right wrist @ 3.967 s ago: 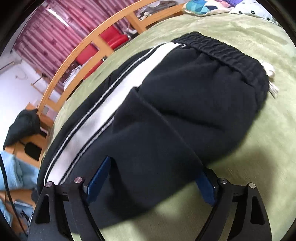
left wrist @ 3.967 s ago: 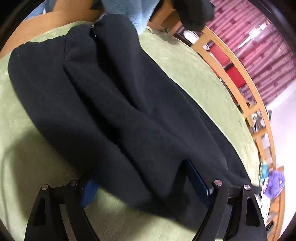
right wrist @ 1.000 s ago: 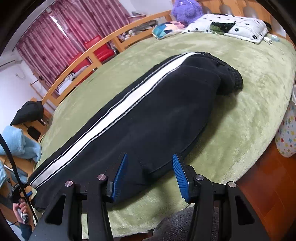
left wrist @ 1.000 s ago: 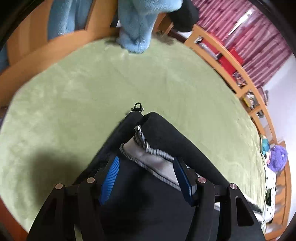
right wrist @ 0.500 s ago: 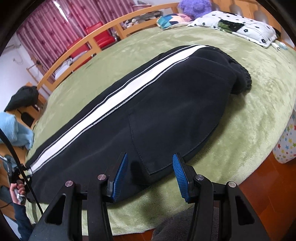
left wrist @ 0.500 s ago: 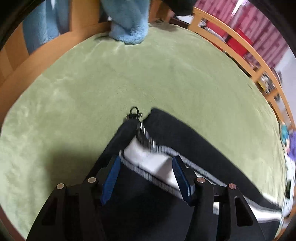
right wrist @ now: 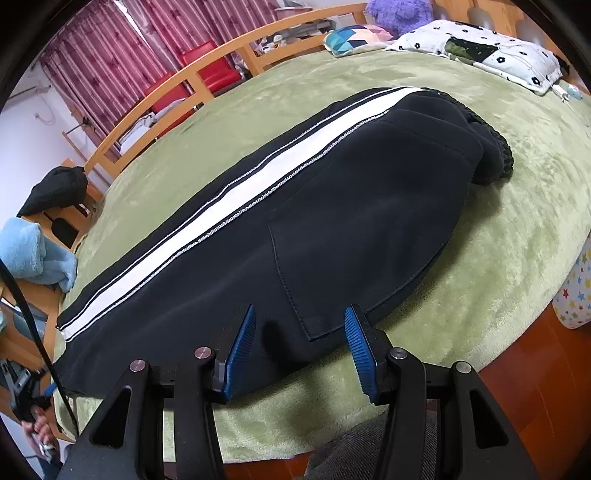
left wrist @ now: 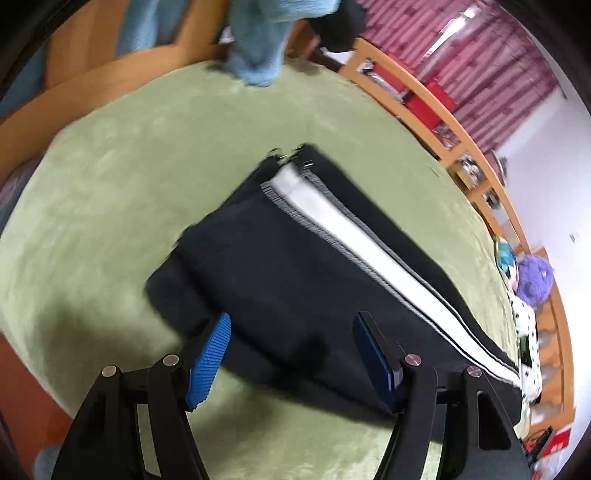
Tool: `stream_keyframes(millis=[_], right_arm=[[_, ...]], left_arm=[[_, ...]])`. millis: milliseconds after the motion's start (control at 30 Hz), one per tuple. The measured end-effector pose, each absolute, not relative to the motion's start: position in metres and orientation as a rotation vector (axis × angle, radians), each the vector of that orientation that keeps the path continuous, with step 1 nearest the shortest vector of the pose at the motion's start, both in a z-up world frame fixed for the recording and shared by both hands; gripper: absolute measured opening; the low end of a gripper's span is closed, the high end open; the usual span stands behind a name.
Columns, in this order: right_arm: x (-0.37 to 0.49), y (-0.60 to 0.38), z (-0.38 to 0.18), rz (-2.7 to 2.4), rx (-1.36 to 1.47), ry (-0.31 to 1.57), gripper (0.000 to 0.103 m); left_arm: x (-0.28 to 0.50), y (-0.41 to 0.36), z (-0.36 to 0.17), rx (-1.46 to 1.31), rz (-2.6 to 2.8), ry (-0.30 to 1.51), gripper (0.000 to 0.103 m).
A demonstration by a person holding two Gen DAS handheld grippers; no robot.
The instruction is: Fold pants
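Note:
Black pants (right wrist: pixel 332 229) with a white side stripe (right wrist: pixel 229 199) lie folded lengthwise, leg on leg, on the green bed cover (right wrist: pixel 517 221). The elastic waistband (right wrist: pixel 495 147) is at the right end, the cuffs at the left. My right gripper (right wrist: pixel 299 332) is open and empty, just above the near edge by the back pocket. In the left wrist view the pants (left wrist: pixel 295 266) lie flat with the cuff end (left wrist: pixel 288 158) far from me. My left gripper (left wrist: pixel 291 332) is open and empty over the near edge of the legs.
A wooden bed rail (right wrist: pixel 207 85) curves along the far side. A light blue blanket (right wrist: pixel 33 254) and a black garment (right wrist: pixel 55 188) sit at the foot end. Pillows (right wrist: pixel 480 51) and a purple plush (right wrist: pixel 402 14) lie at the head. Red floor (right wrist: pixel 535 387) lies past the near edge.
My left gripper let go of the cuff end, which now lies flat, and drew back to the near edge of the legs. My right gripper moved closer to the pants' near edge.

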State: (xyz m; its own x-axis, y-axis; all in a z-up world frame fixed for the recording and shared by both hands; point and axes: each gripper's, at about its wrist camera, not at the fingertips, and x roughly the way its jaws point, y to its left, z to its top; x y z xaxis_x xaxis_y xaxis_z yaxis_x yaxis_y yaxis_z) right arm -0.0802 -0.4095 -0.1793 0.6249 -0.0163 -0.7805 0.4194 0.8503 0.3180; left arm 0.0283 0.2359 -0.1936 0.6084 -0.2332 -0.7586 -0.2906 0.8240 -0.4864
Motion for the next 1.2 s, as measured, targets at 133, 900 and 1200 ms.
stream_keyframes(millis=[133,900,1200], right_arm=[[-0.082,-0.408,-0.180,-0.266,0.513,0.874,0.050],[-0.082,-0.407,-0.179,-0.255,0.517,0.870,0.050],[-0.109,-0.464,-0.147,-0.374,0.501,0.738,0.078]], left_arm=[[0.032,0.252,-0.195,-0.639,0.101,0.900,0.065],[0.017,0.273,-0.215,-0.733,0.213,0.965,0.059],[0.018,0.206,-0.202,-0.595,0.177,1.022,0.072]])
